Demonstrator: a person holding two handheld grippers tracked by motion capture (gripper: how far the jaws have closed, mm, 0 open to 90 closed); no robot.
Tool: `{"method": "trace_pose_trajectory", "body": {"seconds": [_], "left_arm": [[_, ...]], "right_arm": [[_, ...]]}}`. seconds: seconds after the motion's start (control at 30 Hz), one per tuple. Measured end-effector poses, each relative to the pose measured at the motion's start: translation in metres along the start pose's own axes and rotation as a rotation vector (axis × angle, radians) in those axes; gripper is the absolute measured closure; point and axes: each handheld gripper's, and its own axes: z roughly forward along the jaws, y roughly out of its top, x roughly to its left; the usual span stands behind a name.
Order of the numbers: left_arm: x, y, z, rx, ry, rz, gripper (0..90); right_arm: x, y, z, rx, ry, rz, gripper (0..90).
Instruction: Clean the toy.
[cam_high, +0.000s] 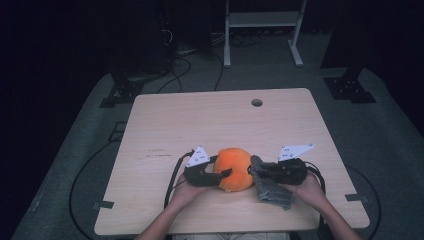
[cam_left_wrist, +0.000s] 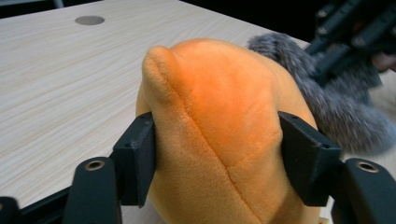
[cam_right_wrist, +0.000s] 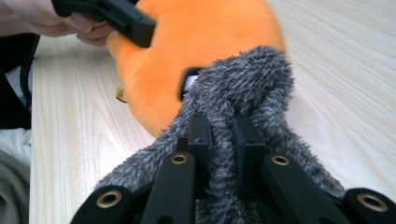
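A round orange plush toy (cam_high: 234, 167) rests on the wooden table (cam_high: 200, 120) near its front edge. My left gripper (cam_high: 225, 175) comes at it from the left, and in the left gripper view both black pads press into the sides of the plush (cam_left_wrist: 224, 107). A grey furry cloth (cam_high: 272, 192) lies against the plush's right side and hangs toward the table edge. My right gripper (cam_right_wrist: 222, 135) is shut on a fold of this cloth (cam_right_wrist: 243, 79), with the orange plush (cam_right_wrist: 187, 37) just beyond it.
A round cable hole (cam_high: 256, 102) sits in the table's far side. Behind the table stands a white metal frame (cam_high: 262, 20), with black cables on the floor. The person's hands hold both grippers at the front edge.
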Motion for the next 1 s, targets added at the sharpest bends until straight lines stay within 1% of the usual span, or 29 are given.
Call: {"method": "trace_pose_trajectory", "body": {"seconds": [0.07, 0.17, 0.23, 0.3, 0.33, 0.37, 0.4, 0.47, 0.5, 0.53, 0.57, 0.67, 0.7, 0.77, 0.8, 0.87, 0.9, 1.0], "left_arm": [[-0.001, 0.0, -0.001, 0.003, -0.002, 0.012, 35.8], [-0.003, -0.001, -0.002, 0.003, -0.005, 0.033, 36.1], [-0.004, -0.002, -0.002, 0.0, -0.008, 0.038, 36.3], [-0.005, -0.004, -0.003, -0.005, -0.012, 0.056, 36.9], [-0.005, -0.004, -0.004, 0.002, -0.008, 0.066, 37.4], [-0.005, -0.005, -0.005, 0.006, -0.008, 0.066, 37.7], [-0.004, -0.006, -0.006, 0.008, -0.012, 0.059, 37.8], [-0.002, -0.008, -0.007, 0.0, -0.026, 0.052, 38.0], [-0.003, -0.008, -0.006, 0.0, -0.029, 0.052, 38.0], [-0.003, -0.007, -0.006, 0.002, -0.028, 0.058, 38.0], [-0.004, -0.006, -0.006, 0.002, -0.027, 0.066, 38.0], [-0.007, -0.005, -0.006, 0.003, -0.022, 0.084, 38.0], [-0.008, -0.004, -0.005, 0.001, -0.019, 0.091, 38.0], [-0.009, -0.001, -0.004, 0.005, -0.017, 0.097, 38.0], [-0.01, 0.0, -0.004, 0.006, -0.015, 0.102, 38.0], [-0.011, 0.0, -0.003, 0.001, -0.011, 0.111, 38.0], [-0.012, 0.001, -0.003, 0.0, -0.012, 0.125, 38.0], [-0.016, 0.001, -0.003, -0.006, -0.012, 0.16, 38.3]], "right_arm": [[-0.002, 0.001, -0.005, -0.028, -0.002, 0.011, 79.5], [-0.002, 0.01, -0.006, -0.059, 0.006, 0.01, 79.5], [0.001, 0.021, -0.003, -0.081, 0.025, -0.004, 79.5], [0.005, 0.033, 0.003, -0.093, 0.036, -0.025, 79.5], [0.006, 0.038, 0.008, -0.09, 0.041, -0.032, 79.5], [0.006, 0.04, 0.013, -0.075, 0.042, -0.036, 79.5], [0.005, 0.04, 0.016, -0.072, 0.044, -0.037, 79.6], [0.002, 0.036, 0.017, -0.076, 0.058, -0.012, 79.7], [0.0, 0.033, 0.017, -0.07, 0.055, -0.006, 79.7], [0.0, 0.03, 0.016, -0.064, 0.051, 0.003, 79.7], [-0.001, 0.027, 0.015, -0.058, 0.044, 0.002, 79.7], [-0.007, 0.013, 0.007, -0.013, 0.016, 0.028, 79.7], [-0.009, 0.011, 0.005, 0.0, 0.012, 0.036, 79.6], [-0.011, 0.009, 0.0, 0.002, 0.012, 0.042, 79.6], [-0.01, 0.01, -0.003, -0.014, 0.022, 0.046, 79.6], [-0.007, 0.015, -0.005, -0.037, 0.044, 0.036, 79.6], [-0.003, 0.019, -0.005, -0.042, 0.047, 0.02, 79.6], [0.006, 0.037, 0.0, -0.068, 0.078, -0.023, 79.5]]}}
